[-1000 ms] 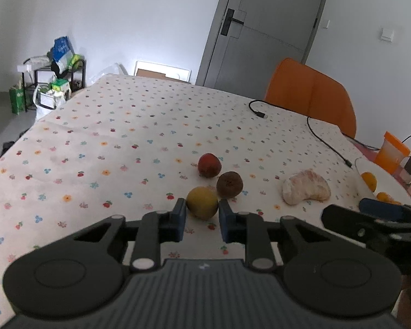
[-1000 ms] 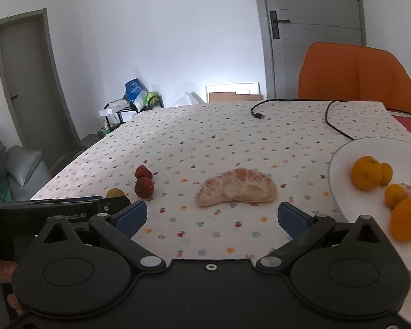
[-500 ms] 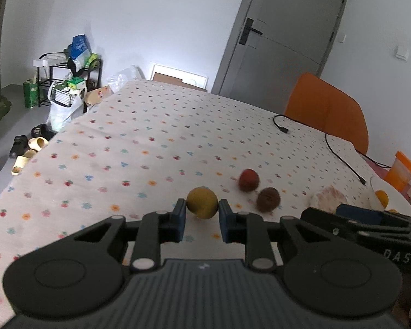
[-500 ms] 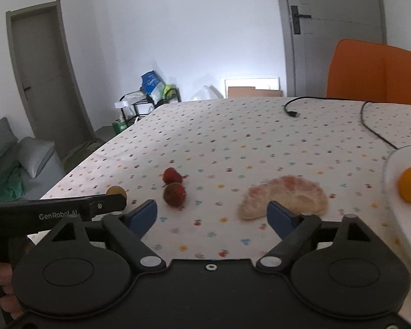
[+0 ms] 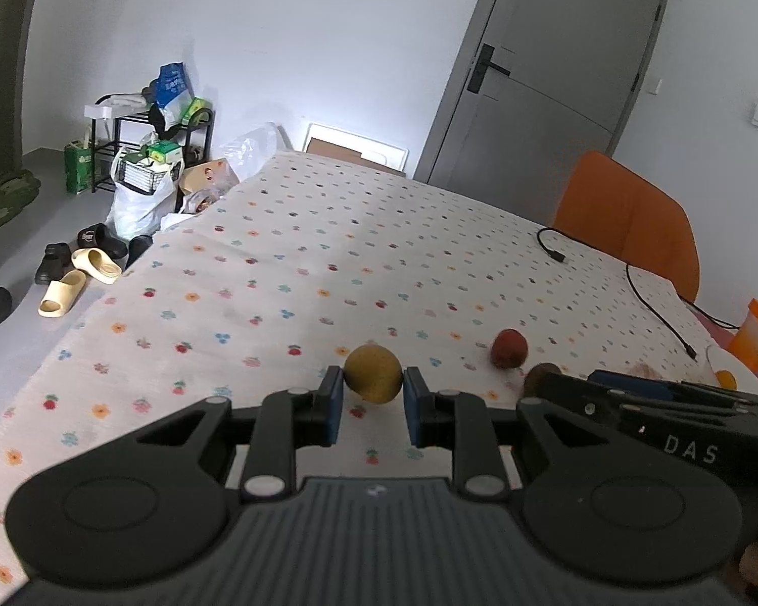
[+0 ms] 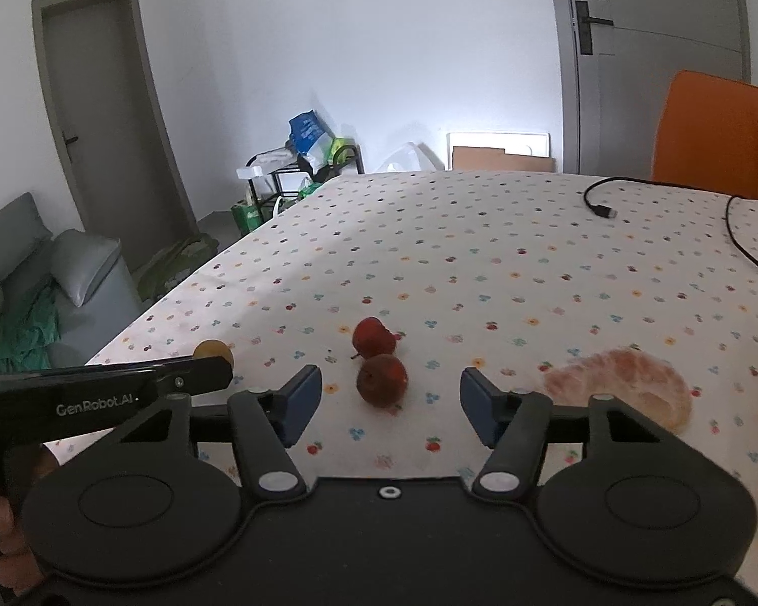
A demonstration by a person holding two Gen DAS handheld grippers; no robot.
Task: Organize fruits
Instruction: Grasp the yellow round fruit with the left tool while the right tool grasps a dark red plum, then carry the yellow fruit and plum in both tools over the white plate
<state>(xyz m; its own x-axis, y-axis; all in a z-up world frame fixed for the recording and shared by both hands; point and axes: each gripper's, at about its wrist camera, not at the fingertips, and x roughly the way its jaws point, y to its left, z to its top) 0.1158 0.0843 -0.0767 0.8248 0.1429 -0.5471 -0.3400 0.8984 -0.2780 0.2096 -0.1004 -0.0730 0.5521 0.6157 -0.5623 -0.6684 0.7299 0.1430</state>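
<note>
Fruits lie loose on the surface (image 5: 328,232): the left tool (image 5: 373,399) pinches a yellow-green fruit (image 5: 373,372) for carrying, while the right tool (image 6: 390,399), spread wide and empty, frames a dark red fruit (image 6: 382,380) at 12 o'clock, probably lining up its grasp.

Flowered tablecloth (image 5: 328,232) with a black cable (image 5: 647,293) across its far side, orange chair (image 5: 631,222) behind, grey door (image 5: 546,76) beyond, cluttered black rack (image 5: 126,146) by the wall, slippers (image 5: 76,278) on the floor.
</note>
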